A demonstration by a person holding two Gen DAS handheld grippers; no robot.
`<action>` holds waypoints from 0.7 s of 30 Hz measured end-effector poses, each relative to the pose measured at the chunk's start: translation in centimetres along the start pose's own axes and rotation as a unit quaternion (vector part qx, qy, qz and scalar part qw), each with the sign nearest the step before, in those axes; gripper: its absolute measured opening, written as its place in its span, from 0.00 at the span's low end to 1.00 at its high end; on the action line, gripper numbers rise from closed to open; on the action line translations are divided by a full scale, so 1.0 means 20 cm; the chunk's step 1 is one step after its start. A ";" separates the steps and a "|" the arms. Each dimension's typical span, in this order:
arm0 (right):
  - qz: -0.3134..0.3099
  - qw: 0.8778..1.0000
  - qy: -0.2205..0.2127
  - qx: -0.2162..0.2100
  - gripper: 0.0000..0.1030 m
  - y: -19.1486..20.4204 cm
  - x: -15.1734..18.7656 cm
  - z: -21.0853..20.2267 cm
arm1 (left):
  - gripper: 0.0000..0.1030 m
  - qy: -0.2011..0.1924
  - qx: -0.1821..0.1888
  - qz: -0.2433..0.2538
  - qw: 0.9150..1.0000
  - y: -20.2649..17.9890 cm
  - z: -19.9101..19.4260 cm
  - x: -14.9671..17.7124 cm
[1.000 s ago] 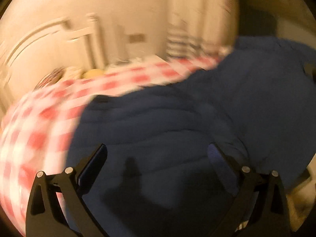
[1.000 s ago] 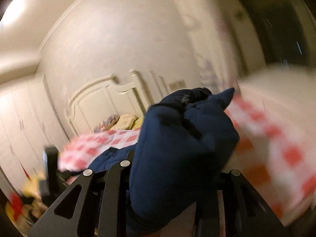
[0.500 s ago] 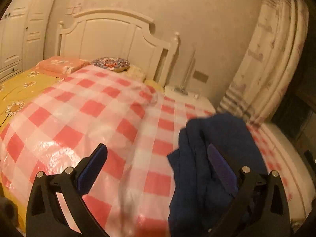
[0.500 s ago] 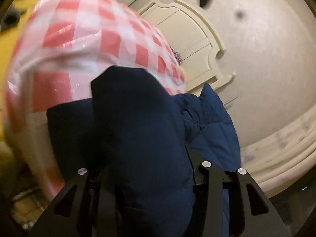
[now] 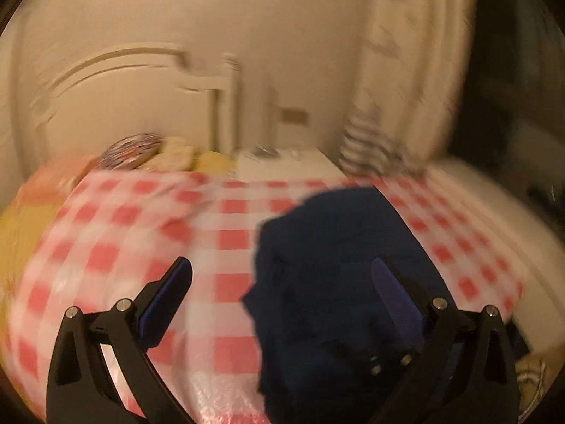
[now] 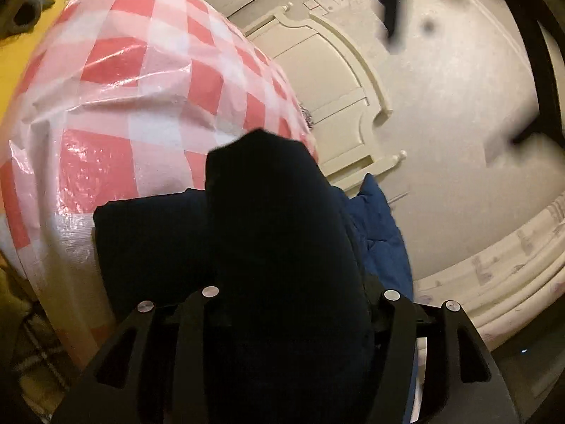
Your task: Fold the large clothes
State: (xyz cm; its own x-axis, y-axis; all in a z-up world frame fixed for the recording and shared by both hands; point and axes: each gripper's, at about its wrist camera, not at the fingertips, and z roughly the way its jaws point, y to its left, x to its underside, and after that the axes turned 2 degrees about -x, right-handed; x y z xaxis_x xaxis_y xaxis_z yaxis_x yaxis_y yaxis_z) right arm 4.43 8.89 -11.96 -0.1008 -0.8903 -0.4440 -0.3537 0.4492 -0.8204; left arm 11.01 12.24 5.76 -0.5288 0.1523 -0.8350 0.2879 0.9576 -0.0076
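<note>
Our left tongs (image 5: pixel 282 282) are spread wide with nothing between them, held above the red-and-white checked plastic cover (image 5: pixel 226 240) on the bed, with the navy padded garment (image 5: pixel 339 282) bunched on that cover toward 3 o'clock, behind the right-hand finger. Our right tongs (image 6: pixel 296 300) are clamped on a thick fold of the same navy garment (image 6: pixel 268 233), which bulges up toward 12 o'clock and hides the fingertips. The white headboard (image 6: pixel 335 81) shows toward 1 o'clock.

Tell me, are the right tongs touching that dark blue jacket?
Touching: the right wrist view shows the right tongs clamped on a bunched fold of the jacket.
</note>
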 end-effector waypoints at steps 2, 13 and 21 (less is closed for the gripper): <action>0.001 1.000 -0.006 -0.022 0.64 -0.03 0.01 -0.04 | 0.98 0.029 0.011 0.046 0.998 -0.16 0.12 -0.07; 0.290 0.917 -0.113 -0.250 0.64 -0.74 0.46 -0.45 | 0.98 0.123 -0.014 0.054 0.991 -0.19 0.71 0.01; 0.342 0.903 -0.031 -0.258 0.73 -0.69 0.66 -0.12 | 0.98 0.051 -0.004 -0.044 0.998 0.02 0.66 0.26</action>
State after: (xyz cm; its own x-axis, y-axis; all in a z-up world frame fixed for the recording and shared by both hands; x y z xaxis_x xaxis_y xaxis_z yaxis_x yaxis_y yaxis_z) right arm 5.75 -9.26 -5.68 -0.4124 -0.4051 -0.8160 -0.6170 0.7832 -0.0770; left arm 18.90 10.17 -5.73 -0.6301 0.0920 -0.7711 0.2310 0.9702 -0.0729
